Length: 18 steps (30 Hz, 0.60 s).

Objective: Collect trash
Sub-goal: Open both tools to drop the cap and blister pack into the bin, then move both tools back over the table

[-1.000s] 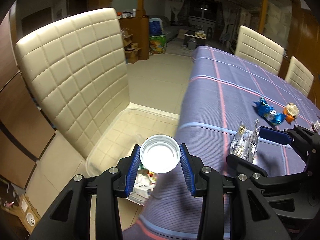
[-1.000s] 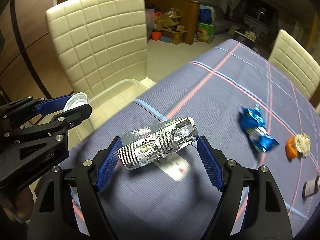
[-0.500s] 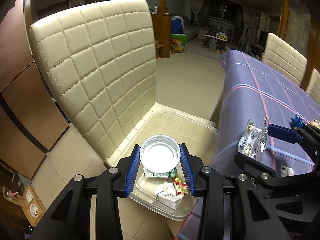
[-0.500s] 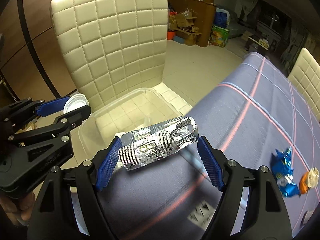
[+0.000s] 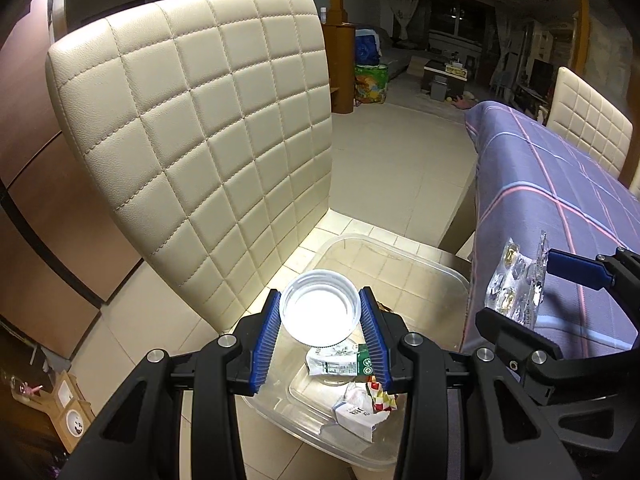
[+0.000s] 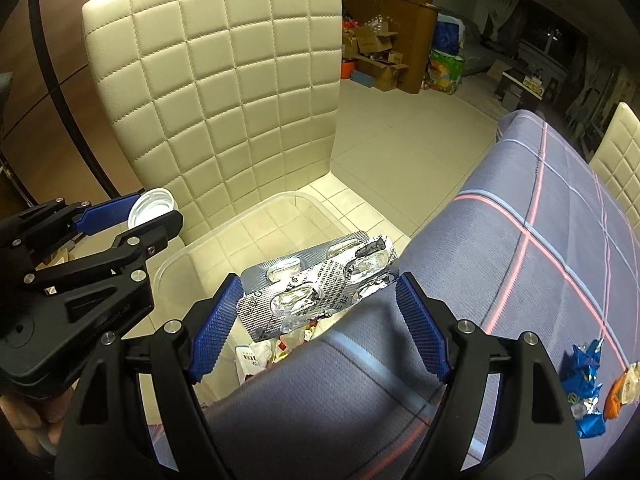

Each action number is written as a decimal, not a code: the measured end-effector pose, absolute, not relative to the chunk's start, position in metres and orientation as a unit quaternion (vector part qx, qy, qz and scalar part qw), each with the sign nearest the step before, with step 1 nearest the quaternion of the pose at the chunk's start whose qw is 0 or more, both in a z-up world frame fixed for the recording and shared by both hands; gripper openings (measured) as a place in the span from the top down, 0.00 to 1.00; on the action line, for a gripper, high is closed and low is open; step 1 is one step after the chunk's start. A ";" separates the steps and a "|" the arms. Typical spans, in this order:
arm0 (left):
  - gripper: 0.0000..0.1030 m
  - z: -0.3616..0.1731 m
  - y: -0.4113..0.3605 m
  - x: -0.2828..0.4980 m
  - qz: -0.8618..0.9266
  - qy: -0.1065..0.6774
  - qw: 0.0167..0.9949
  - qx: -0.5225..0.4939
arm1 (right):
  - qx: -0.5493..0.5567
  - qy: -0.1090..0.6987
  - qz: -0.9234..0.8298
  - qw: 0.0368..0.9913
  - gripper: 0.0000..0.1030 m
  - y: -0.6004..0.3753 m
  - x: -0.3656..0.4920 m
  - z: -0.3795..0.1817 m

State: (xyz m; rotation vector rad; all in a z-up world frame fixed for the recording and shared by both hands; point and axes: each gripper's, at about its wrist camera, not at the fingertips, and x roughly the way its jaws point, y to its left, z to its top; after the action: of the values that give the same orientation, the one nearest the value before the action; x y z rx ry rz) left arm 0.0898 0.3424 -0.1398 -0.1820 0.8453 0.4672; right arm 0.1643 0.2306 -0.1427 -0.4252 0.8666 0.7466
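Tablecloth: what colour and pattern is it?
The tablecloth is blue-purple with a wide check of pink and pale blue lines; it shows best in the right wrist view.

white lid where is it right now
The white lid sits clamped in the left gripper, above the clear plastic bin on the chair seat.

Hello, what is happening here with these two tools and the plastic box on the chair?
A person is collecting trash with two handheld grippers. The left gripper holds a white lid over the clear bin on the chair seat. The right gripper holds an empty foil blister pack near the bin's edge, beside the table. Wrappers already lie in the bin; a blue wrapper remains on the table.
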 end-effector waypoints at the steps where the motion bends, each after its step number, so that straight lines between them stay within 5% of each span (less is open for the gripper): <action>1: 0.62 -0.141 0.344 0.092 0.225 0.406 0.881 -0.087 | -0.200 0.406 0.350 0.820 0.24 0.232 0.166 -0.143; 6: 0.61 -0.143 0.350 0.098 0.226 0.409 0.879 -0.092 | -0.197 0.407 0.345 0.823 0.23 0.237 0.174 -0.143; 12: 0.28 -0.148 0.362 0.102 0.239 0.410 0.873 -0.111 | -0.182 0.412 0.338 0.826 0.18 0.236 0.180 -0.144; 18: 0.23 -0.151 0.366 0.102 0.243 0.412 0.870 -0.115 | -0.184 0.407 0.337 0.829 0.16 0.236 0.178 -0.145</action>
State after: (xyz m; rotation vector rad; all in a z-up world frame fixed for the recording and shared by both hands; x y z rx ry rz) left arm 0.1016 0.3656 -0.1514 -0.2415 0.8624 0.5073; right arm 0.1785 0.2363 -0.1451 -0.3915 0.8642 0.7159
